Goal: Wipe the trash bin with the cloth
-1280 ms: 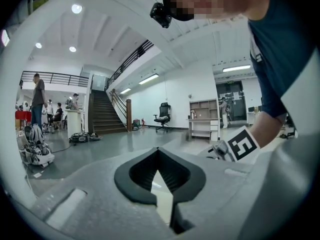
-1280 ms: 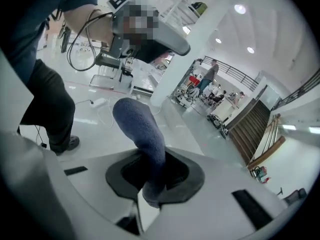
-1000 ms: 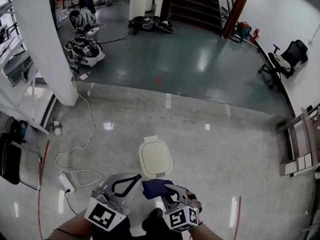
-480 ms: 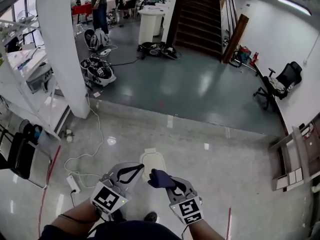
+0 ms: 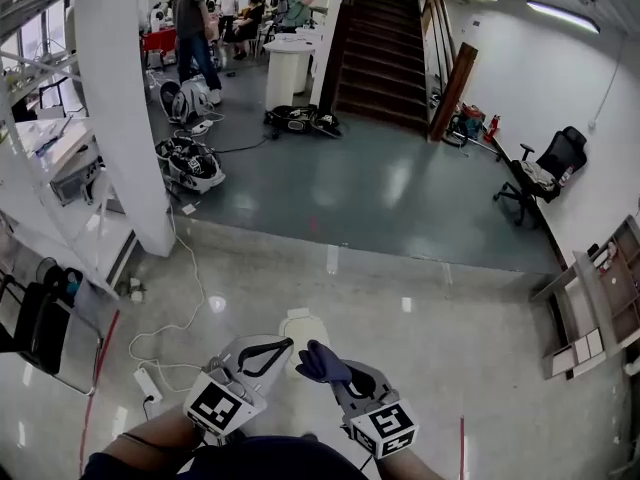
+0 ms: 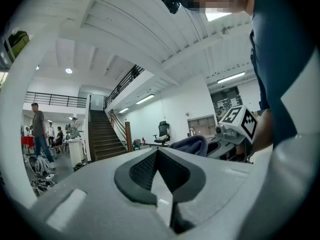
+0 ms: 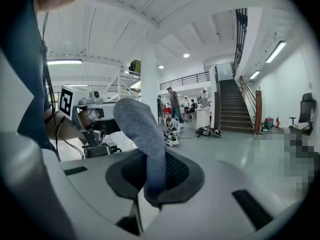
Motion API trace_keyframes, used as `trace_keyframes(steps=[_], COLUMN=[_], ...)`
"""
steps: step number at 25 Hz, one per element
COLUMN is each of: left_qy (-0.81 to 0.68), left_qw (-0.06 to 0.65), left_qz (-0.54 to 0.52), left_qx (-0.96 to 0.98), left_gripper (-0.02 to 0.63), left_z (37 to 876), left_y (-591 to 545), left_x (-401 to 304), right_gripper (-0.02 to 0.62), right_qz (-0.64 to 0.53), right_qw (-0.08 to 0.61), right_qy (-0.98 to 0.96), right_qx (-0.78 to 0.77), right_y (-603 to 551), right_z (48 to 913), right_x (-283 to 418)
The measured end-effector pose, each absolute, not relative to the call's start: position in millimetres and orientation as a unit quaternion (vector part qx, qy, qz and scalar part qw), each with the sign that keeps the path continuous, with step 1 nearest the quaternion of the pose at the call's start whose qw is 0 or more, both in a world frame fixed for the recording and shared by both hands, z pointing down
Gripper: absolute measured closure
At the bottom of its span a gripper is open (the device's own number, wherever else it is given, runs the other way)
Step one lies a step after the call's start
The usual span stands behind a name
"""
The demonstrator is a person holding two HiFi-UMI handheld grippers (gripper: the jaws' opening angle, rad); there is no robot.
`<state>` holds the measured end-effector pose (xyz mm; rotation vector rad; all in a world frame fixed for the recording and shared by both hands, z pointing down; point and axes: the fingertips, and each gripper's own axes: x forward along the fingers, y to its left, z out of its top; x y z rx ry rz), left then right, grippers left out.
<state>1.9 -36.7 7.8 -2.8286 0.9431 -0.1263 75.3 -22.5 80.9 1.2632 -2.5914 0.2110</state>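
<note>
The white trash bin (image 5: 300,326) stands on the glossy floor just beyond my grippers, its near side hidden behind them. In the head view my right gripper (image 5: 327,368) is shut on a dark blue cloth (image 5: 317,360) that sticks up past its tips. The right gripper view shows the cloth (image 7: 141,133) pinched between the jaws and standing upright. My left gripper (image 5: 268,352) is beside it on the left, its jaws meeting at the tips with nothing between them. The left gripper view shows the cloth (image 6: 190,145) to its right.
A white pillar (image 5: 128,118) rises at the left, with a power strip (image 5: 145,380) and a looping white cable on the floor near it. Black bags (image 5: 190,166), people and a staircase (image 5: 378,38) lie farther back. An office chair (image 5: 540,174) and shelving (image 5: 598,290) stand at the right.
The view has risen and tilted up: the bin looks smaller and lower behind the grippers. Both grippers stay close together, the right one still holding the cloth.
</note>
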Motion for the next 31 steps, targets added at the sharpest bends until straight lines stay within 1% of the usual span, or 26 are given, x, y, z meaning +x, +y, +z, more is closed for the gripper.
trace_keyframes(steps=[6,17,22,31], left_qy=[0.307,0.299,0.305,0.302], left_qw=[0.071,0.079,0.068,0.070], left_qz=[-0.032,-0.036,-0.019,-0.027], left_qx=[-0.948,-0.950,-0.950,-0.950], left_gripper=[0.601,0.601,0.601,0.601], left_z=[6.7,2.9,2.2,6.6], left_y=[-23.3,-7.6,-7.8,-5.3], left_x=[0.2,-5.0,-7.8,-2.2], right_gripper=[0.545,0.545,0.545,0.545], right_qz=[0.074,0.076,0.073,0.075], right_qw=[0.120,0.108,0.107,0.108], right_qy=[-0.887,-0.882,-0.883,-0.885], right_qx=[0.439,0.453,0.451,0.446], right_y=[-14.0,-11.2,-11.3,-10.9], right_z=[80.3,71.7,72.1,71.9], right_x=[70.1,72.2,67.3,66.8])
